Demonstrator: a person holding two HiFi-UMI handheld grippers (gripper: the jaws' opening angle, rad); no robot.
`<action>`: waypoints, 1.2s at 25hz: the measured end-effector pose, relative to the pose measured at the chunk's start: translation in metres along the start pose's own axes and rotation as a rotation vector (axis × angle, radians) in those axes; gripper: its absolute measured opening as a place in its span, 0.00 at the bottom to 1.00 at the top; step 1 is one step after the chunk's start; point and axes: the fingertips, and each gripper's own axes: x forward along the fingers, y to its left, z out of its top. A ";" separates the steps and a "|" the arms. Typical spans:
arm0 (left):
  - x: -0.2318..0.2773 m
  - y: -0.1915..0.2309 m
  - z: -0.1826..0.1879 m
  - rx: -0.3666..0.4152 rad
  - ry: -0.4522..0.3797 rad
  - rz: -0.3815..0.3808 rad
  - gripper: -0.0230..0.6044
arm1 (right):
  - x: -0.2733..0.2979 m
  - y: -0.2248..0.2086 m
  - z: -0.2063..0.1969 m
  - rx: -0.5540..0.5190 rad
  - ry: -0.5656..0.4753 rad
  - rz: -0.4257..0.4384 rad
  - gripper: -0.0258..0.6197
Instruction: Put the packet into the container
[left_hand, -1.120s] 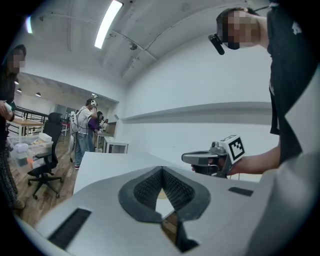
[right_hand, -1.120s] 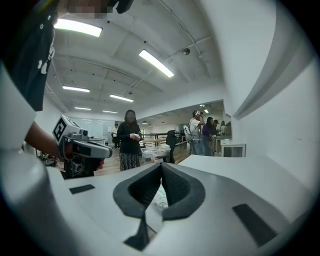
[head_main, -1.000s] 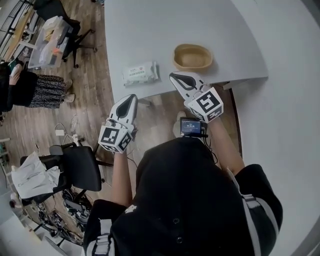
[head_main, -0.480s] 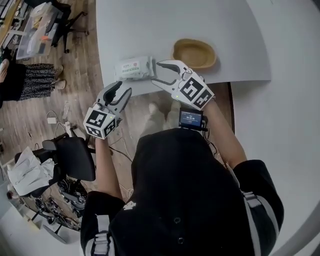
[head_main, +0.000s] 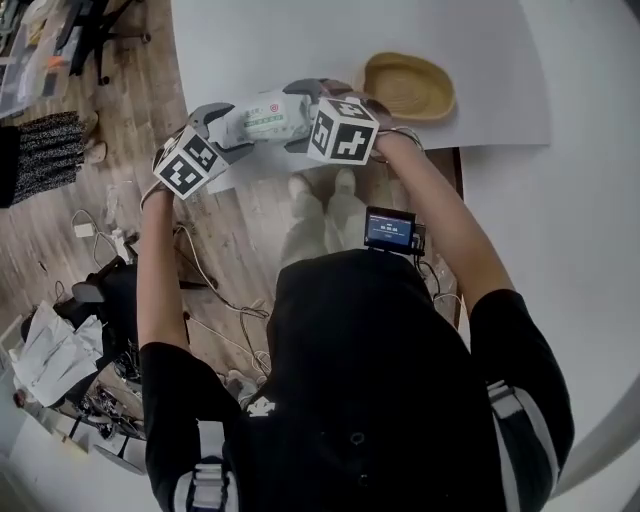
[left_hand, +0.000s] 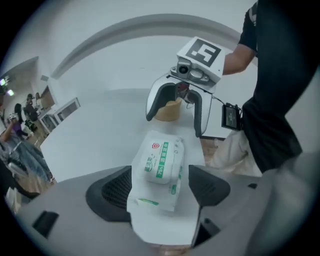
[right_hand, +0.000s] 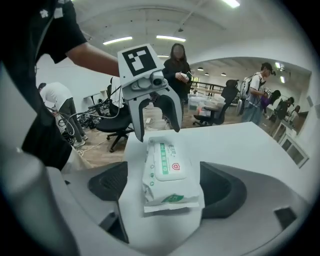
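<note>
A white and green packet (head_main: 268, 117) lies flat near the front edge of the grey table (head_main: 300, 40). An oval tan container (head_main: 408, 88) stands to its right, apart from it. My left gripper (head_main: 222, 125) straddles the packet's left end and my right gripper (head_main: 300, 120) its right end. In the left gripper view the packet (left_hand: 160, 165) lies between the jaws of the left gripper (left_hand: 157, 187), with a gap at one pad. In the right gripper view the packet (right_hand: 167, 172) lies between the jaws of the right gripper (right_hand: 167, 187), clear of both pads. Both pairs of jaws have just been opening.
The table's front edge (head_main: 420, 148) runs just below the packet, with wooden floor (head_main: 250, 230) beneath. A small screen device (head_main: 390, 228) hangs at the person's chest. Office chairs (right_hand: 107, 125) and several people (right_hand: 260, 92) stand beyond the table's left side.
Both grippers have come forward and down from in front of the table onto the packet, one at each end. Their jaws went from shut to open.
</note>
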 end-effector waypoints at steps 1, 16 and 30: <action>0.008 0.005 -0.007 0.029 0.037 -0.026 0.59 | 0.010 -0.005 -0.003 0.000 0.023 0.015 0.70; 0.056 0.022 -0.028 0.104 0.148 -0.127 0.85 | 0.084 -0.020 -0.042 0.049 0.216 0.172 0.81; 0.049 0.026 -0.017 0.122 0.200 -0.053 0.53 | 0.070 -0.022 -0.037 -0.010 0.231 0.175 0.57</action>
